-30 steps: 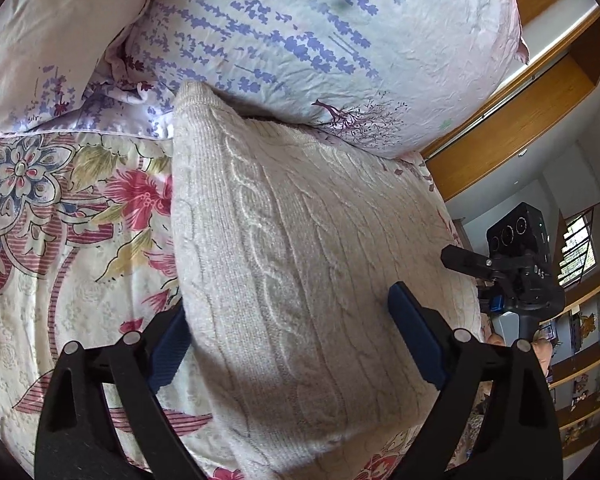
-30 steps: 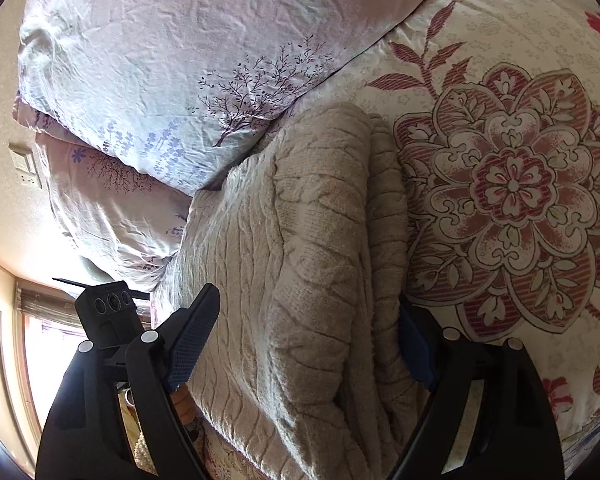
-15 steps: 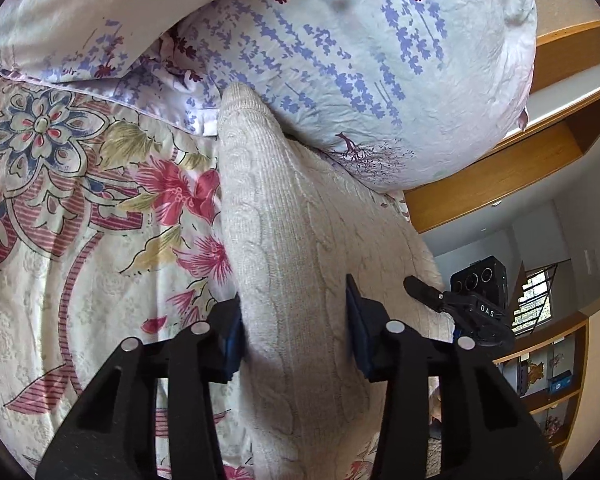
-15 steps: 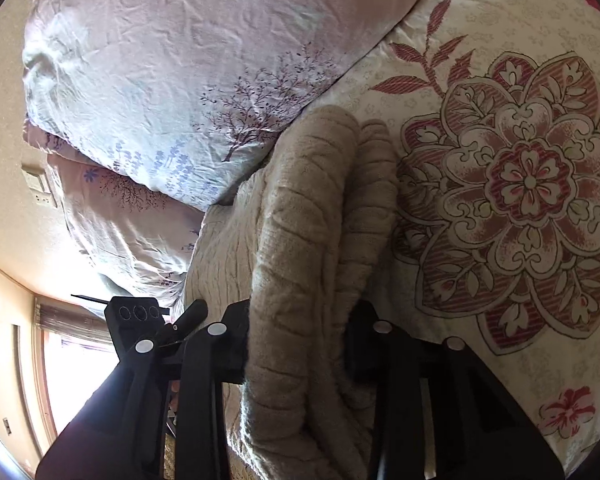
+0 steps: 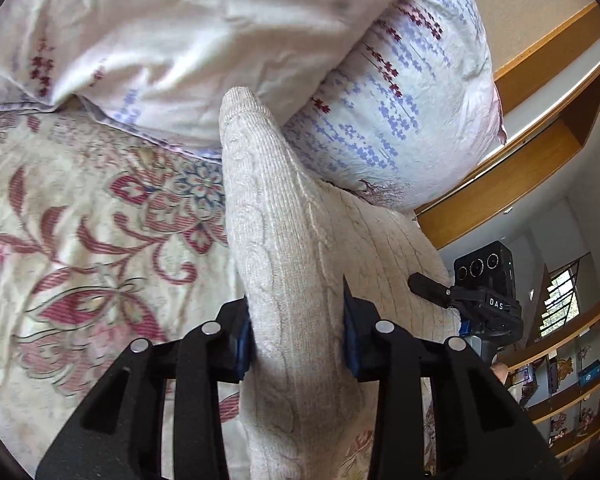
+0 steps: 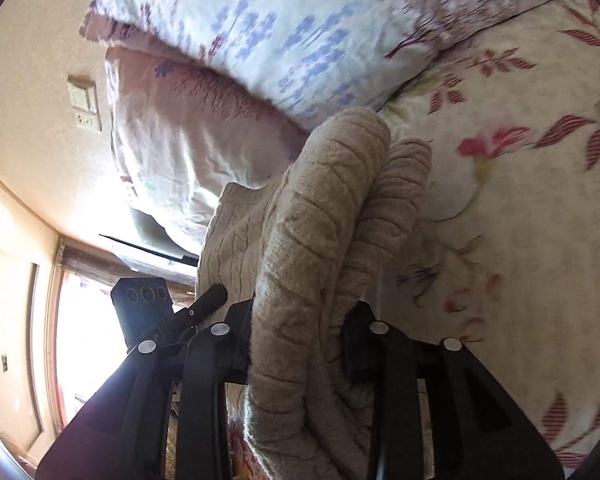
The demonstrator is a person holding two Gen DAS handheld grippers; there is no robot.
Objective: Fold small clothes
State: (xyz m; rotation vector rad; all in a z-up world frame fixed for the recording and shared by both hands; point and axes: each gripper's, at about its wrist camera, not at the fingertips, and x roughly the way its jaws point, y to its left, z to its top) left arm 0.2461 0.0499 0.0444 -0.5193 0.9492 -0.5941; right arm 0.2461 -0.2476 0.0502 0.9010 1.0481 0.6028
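The only readable writing is "DAS", white on the black body of the right hand-held gripper (image 5: 485, 295), seen at the right of the left wrist view.

A cream cable-knit sweater (image 5: 296, 272) runs from the bottom centre of both views up toward the middle, lying on a bedspread (image 5: 80, 240) printed with red and pink flowers. Two pale pillows with purple sprigs (image 5: 400, 120) fill the upper part of each frame, and the sweater's far end touches them. Wooden trim and shelves (image 5: 572, 384) sit at the right edge of the left view; a wall switch (image 6: 83, 100) sits at upper left of the right view.

The left hand-held gripper (image 5: 298, 332) is pinched narrow on a bunched ridge of the sweater. In the right wrist view, the right hand-held gripper is likewise clamped on thick folded layers of the sweater (image 6: 324, 240), with the left unit showing at lower left.
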